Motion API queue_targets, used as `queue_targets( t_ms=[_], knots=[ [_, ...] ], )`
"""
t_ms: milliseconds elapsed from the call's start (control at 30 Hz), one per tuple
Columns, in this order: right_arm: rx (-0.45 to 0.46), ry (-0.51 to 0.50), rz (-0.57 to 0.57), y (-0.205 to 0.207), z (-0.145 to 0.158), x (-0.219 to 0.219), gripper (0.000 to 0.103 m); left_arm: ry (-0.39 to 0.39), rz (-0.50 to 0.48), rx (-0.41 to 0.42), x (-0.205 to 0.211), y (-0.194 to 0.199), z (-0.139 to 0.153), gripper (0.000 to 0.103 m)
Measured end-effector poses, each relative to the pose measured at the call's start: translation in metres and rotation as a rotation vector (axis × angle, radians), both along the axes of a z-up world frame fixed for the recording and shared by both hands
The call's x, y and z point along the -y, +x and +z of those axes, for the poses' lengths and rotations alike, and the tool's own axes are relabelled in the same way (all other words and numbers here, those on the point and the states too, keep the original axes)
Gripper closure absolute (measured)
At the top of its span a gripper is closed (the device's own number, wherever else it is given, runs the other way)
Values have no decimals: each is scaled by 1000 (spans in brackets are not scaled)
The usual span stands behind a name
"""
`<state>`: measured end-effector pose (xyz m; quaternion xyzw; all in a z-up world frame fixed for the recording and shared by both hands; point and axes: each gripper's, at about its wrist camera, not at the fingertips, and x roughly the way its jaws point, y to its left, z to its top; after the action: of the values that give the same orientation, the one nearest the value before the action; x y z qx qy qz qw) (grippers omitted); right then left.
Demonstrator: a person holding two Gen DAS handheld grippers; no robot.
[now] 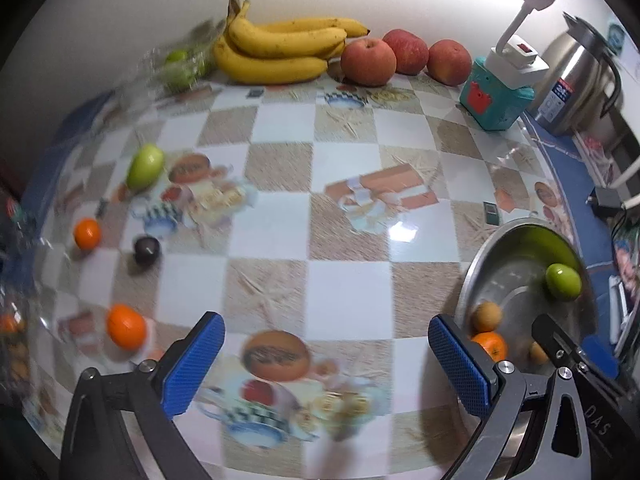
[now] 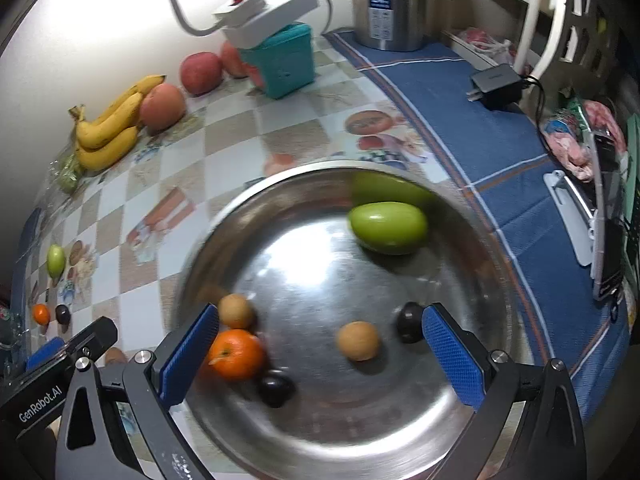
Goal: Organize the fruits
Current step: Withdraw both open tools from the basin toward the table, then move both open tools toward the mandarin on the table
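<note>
Where hand-held gripper (image 2: pixel 320 356) gapes: orange (image 2: pixel 236 354) leftward

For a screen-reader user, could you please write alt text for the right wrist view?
The open right hand-held gripper hangs over a steel bowl holding a green fruit, an orange, two brown fruits and two dark ones. Bananas and apples lie along the wall on the checked tablecloth.

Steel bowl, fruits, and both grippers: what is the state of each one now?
Steel bowl: upright, holds six small fruits.
Green fruit: lying in the bowl.
Orange: in the bowl.
Left gripper: fingers open, holding nothing.
Right gripper: fingers open, holding nothing, over the bowl.
Bananas: on the table by the wall.
</note>
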<state>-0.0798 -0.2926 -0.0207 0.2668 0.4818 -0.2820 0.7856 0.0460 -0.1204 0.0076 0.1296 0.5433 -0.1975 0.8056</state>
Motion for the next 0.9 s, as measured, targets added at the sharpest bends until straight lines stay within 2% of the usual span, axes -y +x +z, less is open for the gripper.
queue_targets(
  t_ms=[200, 300, 667, 900],
  knots=[
    [8, -3, 40, 13, 3, -21, 2, 32, 18, 49, -28, 18, 8, 0],
    [19, -4, 69, 21, 6, -33, 2, 67, 57, 78, -47, 29, 10, 0],
    [45, -9, 192, 53, 12, -88, 2, 61, 213, 73, -116, 60, 11, 0],
    [56, 11, 254, 71, 12, -122, 2, 46, 231, 45, -132, 66, 5, 0]
  ],
)
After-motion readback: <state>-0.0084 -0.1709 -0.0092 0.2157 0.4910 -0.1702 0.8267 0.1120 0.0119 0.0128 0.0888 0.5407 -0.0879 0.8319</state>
